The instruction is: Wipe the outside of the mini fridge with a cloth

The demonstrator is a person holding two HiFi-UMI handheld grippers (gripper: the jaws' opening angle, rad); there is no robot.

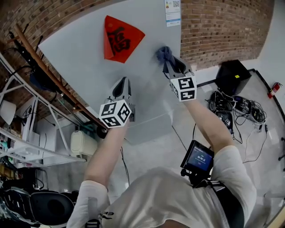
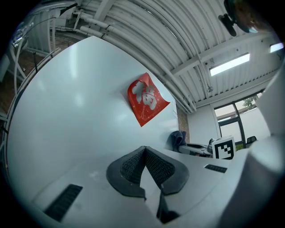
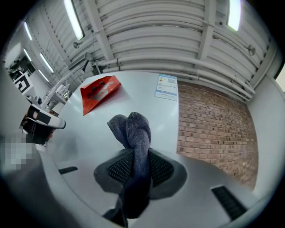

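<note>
The left gripper (image 2: pixel 144 150) is near the mini fridge (image 1: pixel 75 49), its jaws pressed together on nothing. The right gripper (image 3: pixel 135 155) clamps a blue-grey cloth (image 3: pixel 132 127) (bunched up) against the fridge's pale face, right of a red paper square (image 1: pixel 119 39).

The blue-grey cloth (image 1: pixel 163 54), bunched (a twisted wad), lies against the pale, smooth mini fridge (image 1: pixel 80 58) face.

One fridge (image 1: pixel 80 53), one cloth (image 1: pixel 163 54), one red decal (image 1: pixel 120 39), one label (image 1: pixel 172 12), two grippers (image 1: pixel 121 87) (image 1: pixel 173 66).
</note>
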